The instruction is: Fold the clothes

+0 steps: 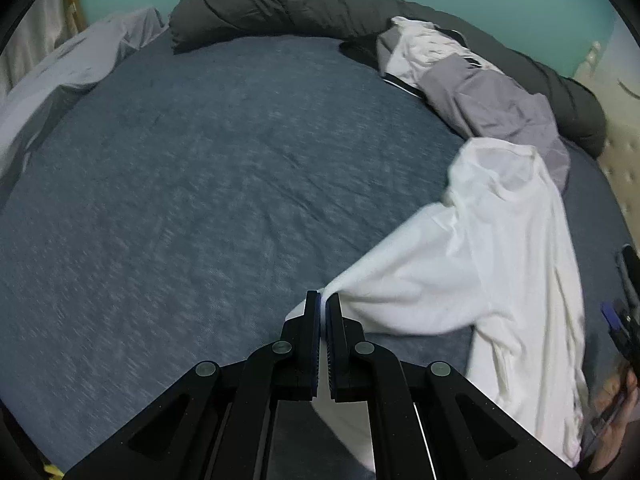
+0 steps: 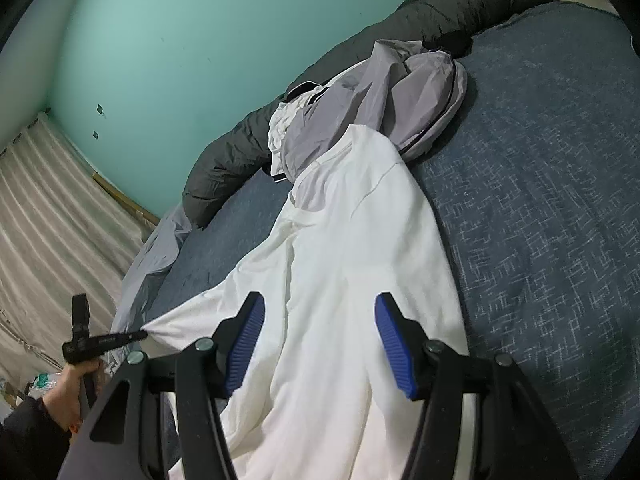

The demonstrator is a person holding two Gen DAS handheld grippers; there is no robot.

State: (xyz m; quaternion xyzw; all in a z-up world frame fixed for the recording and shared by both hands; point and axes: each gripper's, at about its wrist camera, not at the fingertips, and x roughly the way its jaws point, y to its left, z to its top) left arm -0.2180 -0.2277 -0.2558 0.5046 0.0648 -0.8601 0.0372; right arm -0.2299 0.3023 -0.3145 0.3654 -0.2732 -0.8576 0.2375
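Fingers on my left gripper (image 1: 322,300) are pinched on the white shirt (image 1: 500,248) sleeve end, stretching it toward 8 o'clock. Right gripper (image 2: 320,320) gapes wide above the shirt body, gripping nothing. Shirt lies on the blue bed (image 1: 200,180), grey jacket (image 1: 492,96) at its 12 o'clock.

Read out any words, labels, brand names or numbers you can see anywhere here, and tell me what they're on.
None can be read.
Small pale lettering on the side of the black left gripper: too small and blurred to read.
White long-sleeved shirt, grey jacket, blue bedsheet: no print visible.
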